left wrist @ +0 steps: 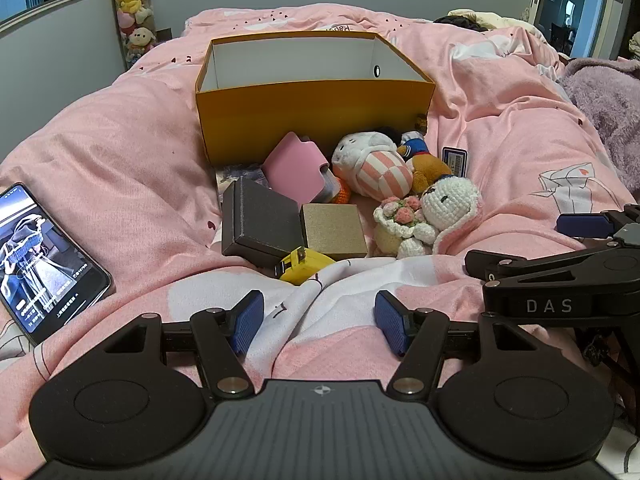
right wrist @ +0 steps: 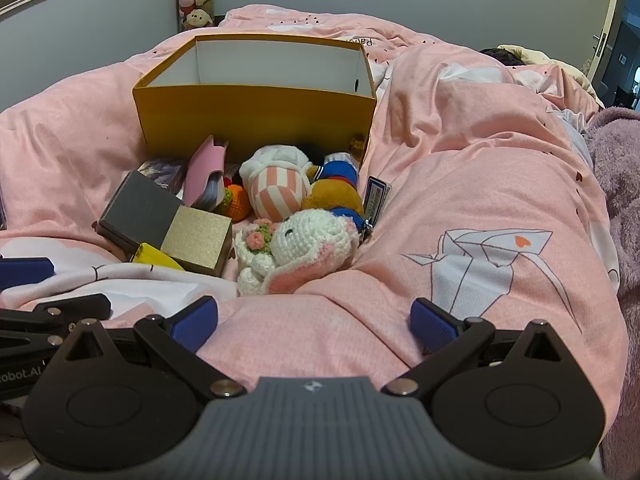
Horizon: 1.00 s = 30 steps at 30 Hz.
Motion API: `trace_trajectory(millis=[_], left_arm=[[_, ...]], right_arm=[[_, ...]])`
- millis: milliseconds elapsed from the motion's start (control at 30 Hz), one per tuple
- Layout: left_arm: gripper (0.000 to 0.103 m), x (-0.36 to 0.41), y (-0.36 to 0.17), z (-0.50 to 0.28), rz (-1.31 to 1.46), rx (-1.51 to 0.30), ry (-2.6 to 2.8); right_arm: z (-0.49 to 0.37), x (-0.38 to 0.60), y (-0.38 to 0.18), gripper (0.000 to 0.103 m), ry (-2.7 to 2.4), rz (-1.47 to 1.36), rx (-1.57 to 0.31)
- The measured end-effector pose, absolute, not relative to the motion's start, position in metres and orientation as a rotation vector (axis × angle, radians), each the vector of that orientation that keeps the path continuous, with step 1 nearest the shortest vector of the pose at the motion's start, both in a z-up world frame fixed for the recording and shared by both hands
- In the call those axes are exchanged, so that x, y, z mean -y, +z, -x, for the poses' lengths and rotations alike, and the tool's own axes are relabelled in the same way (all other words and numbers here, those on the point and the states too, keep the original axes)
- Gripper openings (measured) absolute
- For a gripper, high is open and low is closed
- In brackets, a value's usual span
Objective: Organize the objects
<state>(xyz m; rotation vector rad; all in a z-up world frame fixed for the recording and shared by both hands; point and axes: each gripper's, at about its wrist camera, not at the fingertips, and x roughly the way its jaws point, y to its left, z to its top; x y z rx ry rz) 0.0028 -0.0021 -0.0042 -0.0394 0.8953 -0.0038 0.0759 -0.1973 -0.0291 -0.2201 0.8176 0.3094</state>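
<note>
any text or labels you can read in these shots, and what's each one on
"DAS": on the right claw's black arm.
"obot.AI", start cut off by the frame: on the left claw's body, right wrist view.
Upside-down print on the pink duvet beyond the yellow box: not readable.
Phone screen text: too small.
Blue card label: too blurred.

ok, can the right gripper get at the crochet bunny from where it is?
Probably yes. The right gripper is open and empty, and the crochet bunny lies straight ahead at the pile's near edge, with only a fold of pink duvet between.
</note>
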Motion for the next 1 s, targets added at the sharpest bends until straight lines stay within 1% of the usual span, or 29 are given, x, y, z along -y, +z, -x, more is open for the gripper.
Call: trace_trajectory(millis=[600,933,1000], left_arm=[[0.072,0.001,-0.006,-0.002,0.032,-0.901,-0.001],[0.072,0.000,-0.015,-0.003,0.018,-0.951,-0.021],[0.070,-0.002,-0.015,-0.004,0.033,-0.950,-0.042]], right_arm=[[-0.076,0.196,-0.031,0.102,0.309,0.230,-0.821],[-0.074,0.190,-0.035,0.102,0.332,0.293,-0.808],[-0.076,0.189,-0.033,0.101,0.348,0.305,-0.810]])
